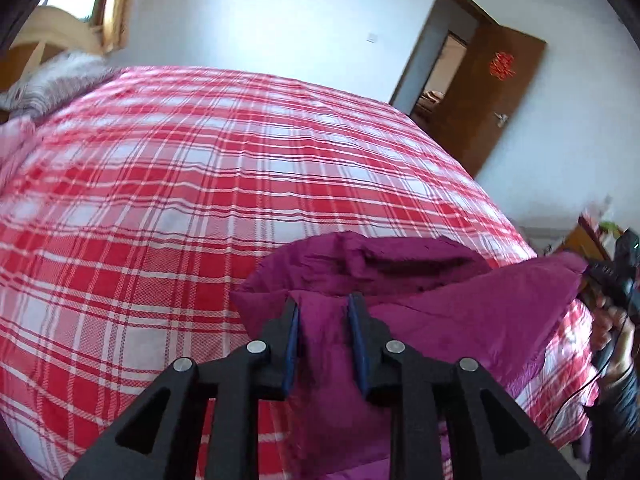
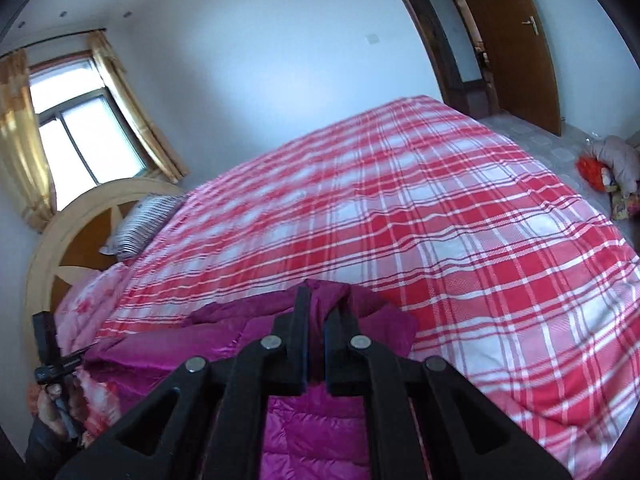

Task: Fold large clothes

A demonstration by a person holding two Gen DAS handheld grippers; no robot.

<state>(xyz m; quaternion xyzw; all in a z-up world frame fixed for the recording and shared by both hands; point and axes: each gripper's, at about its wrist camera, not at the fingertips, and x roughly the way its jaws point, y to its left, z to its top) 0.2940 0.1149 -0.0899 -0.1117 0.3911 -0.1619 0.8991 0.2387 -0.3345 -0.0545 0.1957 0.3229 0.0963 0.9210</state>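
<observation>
A magenta padded jacket (image 1: 460,316) is held up above the near edge of a bed with a red and white plaid cover (image 1: 200,184). My left gripper (image 1: 324,304) is shut on a bunch of the jacket's fabric between its blue pads. My right gripper (image 2: 318,304) is shut on another part of the jacket (image 2: 312,432), its fingers close together on the cloth. The jacket's hood (image 1: 400,264) hangs over the bed ahead of the left gripper. The right gripper also shows at the right edge of the left wrist view (image 1: 612,276). The jacket's lower part is hidden.
The plaid bed (image 2: 440,220) fills both views. A striped pillow (image 2: 140,224) and a wooden headboard (image 2: 60,248) lie at its far left end. A brown door (image 2: 512,40) stands open at the right. Clothes (image 2: 612,164) lie on the floor by it.
</observation>
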